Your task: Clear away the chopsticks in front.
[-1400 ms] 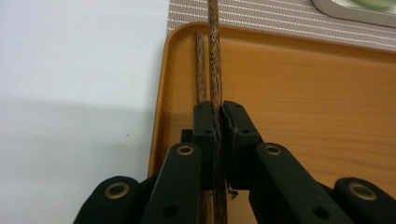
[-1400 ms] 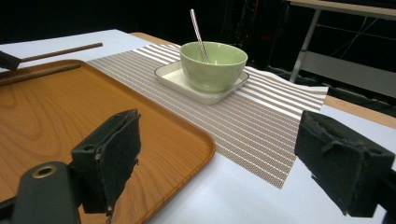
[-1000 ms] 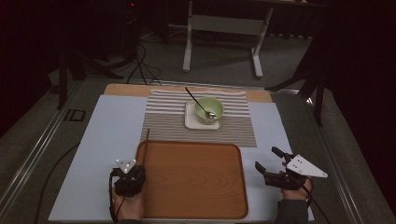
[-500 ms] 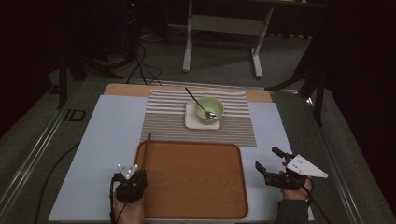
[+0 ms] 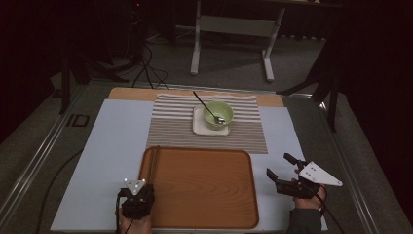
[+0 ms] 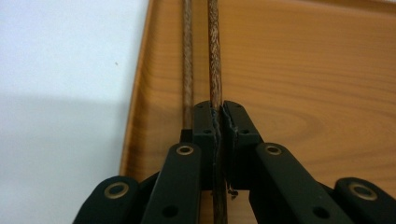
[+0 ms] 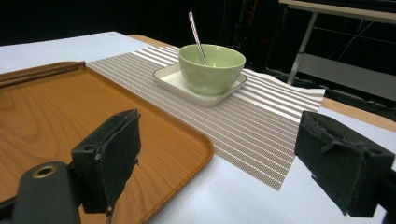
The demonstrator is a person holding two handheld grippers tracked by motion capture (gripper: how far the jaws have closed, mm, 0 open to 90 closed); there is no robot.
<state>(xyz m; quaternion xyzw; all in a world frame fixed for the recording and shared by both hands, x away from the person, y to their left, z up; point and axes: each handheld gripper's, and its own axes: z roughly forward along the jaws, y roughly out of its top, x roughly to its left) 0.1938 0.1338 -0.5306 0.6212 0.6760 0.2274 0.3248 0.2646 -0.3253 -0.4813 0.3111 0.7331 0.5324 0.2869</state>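
Two brown chopsticks [image 5: 153, 163] lie side by side along the left inner edge of the wooden tray [image 5: 199, 187]. My left gripper [image 5: 139, 191] sits at the tray's near left corner, shut on the right chopstick [image 6: 214, 56] near its end. The other chopstick [image 6: 187, 60] lies free just left of the jaws. My right gripper [image 5: 277, 165] hovers open to the right of the tray with nothing between its pads [image 7: 116, 149]. It faces a green bowl [image 7: 212, 65] with a spoon [image 7: 196, 30] in it.
The bowl [image 5: 218, 114] stands on a small white plate [image 5: 198, 127] on a striped mat [image 5: 170, 126] beyond the tray. A pale blue sheet [image 5: 112, 146] covers the table. A metal rail runs along each side, and a desk frame stands on the floor behind.
My left gripper has pulled back toward the person and slightly right, bringing its chopstick onto the tray's left edge. The right gripper has stayed in place.
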